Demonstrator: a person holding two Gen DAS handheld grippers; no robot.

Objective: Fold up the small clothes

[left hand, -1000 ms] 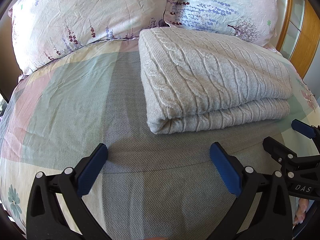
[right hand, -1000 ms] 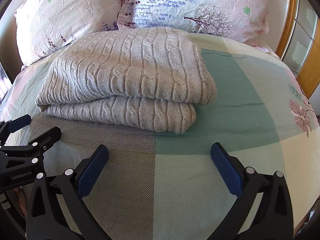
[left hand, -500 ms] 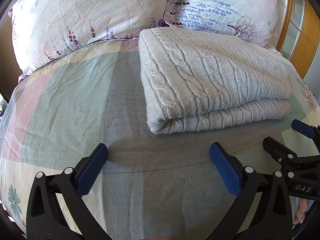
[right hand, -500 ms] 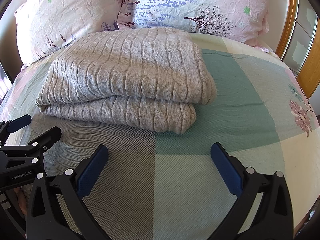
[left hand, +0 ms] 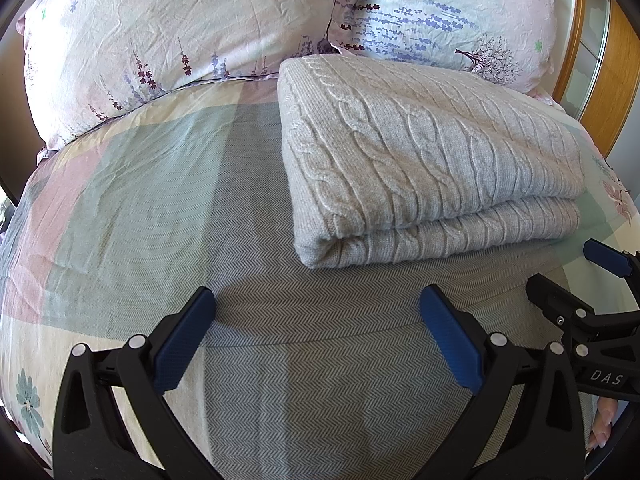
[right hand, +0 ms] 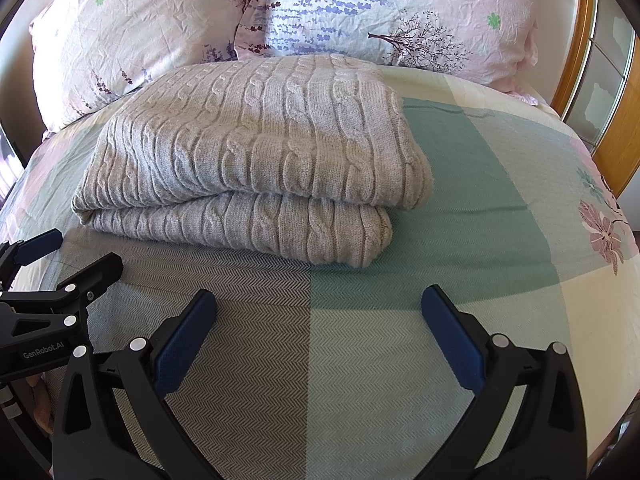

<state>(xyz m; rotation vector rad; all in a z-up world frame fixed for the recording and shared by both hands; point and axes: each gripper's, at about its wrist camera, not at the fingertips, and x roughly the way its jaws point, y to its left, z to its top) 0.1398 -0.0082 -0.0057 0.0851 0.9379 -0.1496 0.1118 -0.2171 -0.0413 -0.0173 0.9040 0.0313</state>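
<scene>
A grey cable-knit sweater (left hand: pixel 420 160) lies folded in a neat rectangle on the bed, in the right half of the left wrist view and centre-left in the right wrist view (right hand: pixel 256 156). My left gripper (left hand: pixel 316 316) is open and empty, just in front of the sweater's near edge. My right gripper (right hand: pixel 318 316) is open and empty, in front of the sweater's near right corner. The right gripper also shows at the right edge of the left wrist view (left hand: pixel 576 276). The left gripper shows at the left edge of the right wrist view (right hand: pixel 64 256).
The bed has a patchwork cover (left hand: pixel 132 200) in grey, green, pink and cream. Two floral pillows (left hand: pixel 172 36) (right hand: pixel 400 16) stand behind the sweater. A wooden frame with glass panels (right hand: pixel 600 80) stands at the right.
</scene>
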